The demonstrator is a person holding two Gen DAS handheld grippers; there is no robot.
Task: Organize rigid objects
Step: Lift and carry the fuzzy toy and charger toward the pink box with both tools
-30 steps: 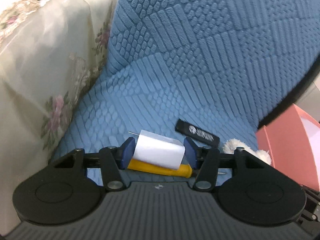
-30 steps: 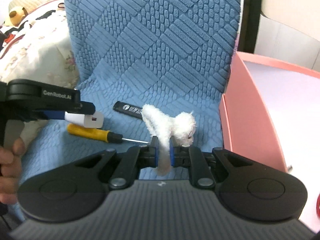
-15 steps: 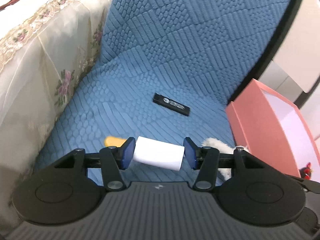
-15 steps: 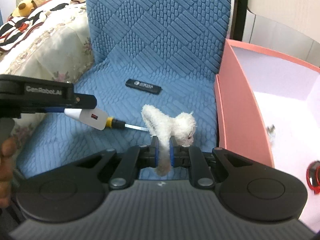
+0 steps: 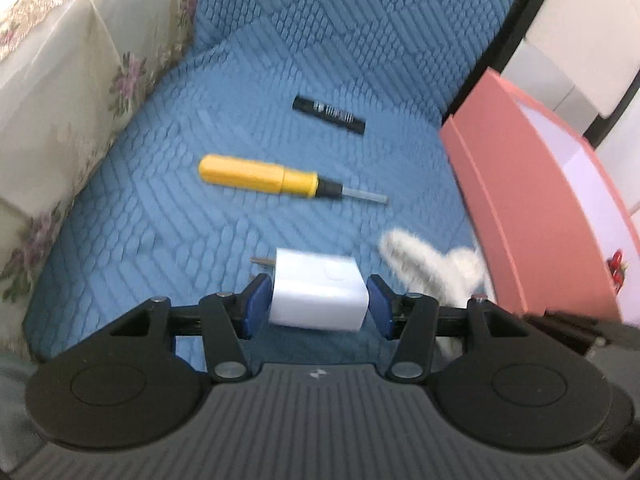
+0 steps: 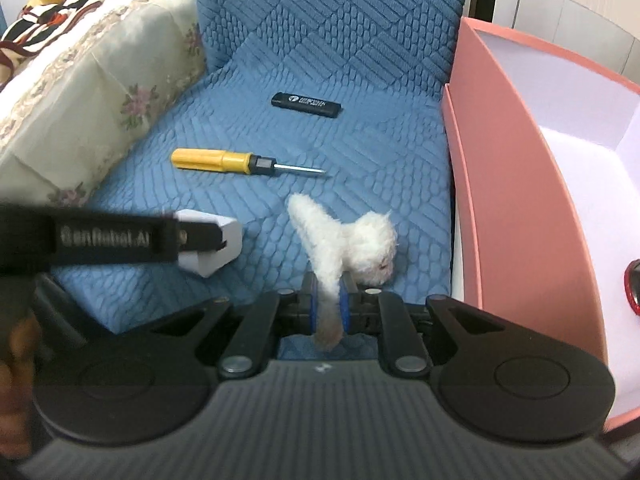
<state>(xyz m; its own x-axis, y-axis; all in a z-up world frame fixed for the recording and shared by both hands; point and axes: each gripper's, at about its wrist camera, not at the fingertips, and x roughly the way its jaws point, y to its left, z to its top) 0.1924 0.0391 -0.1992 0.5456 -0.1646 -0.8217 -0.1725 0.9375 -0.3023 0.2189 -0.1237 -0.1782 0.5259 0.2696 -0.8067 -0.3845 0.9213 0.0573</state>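
Tongs loaded on both sides: my left tongs (image 5: pixel 319 300) clamp the white charger (image 5: pixel 318 294) at lower centre, my right tongs (image 6: pixel 329 304) pinch the white plush toy (image 6: pixel 352 240), both lifted, I judge, for the pink box (image 6: pixel 516 184) at right. Yellow screwdriver (image 6: pixel 224 160) and black lighter (image 6: pixel 306 105) wait mid-frame on the blue cushion (image 6: pixel 360 152).

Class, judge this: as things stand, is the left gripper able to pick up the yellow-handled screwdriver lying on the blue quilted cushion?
Probably not yet. The left gripper is shut on the white charger block, so its jaws are occupied, though the yellow-handled screwdriver lies unobstructed ahead.
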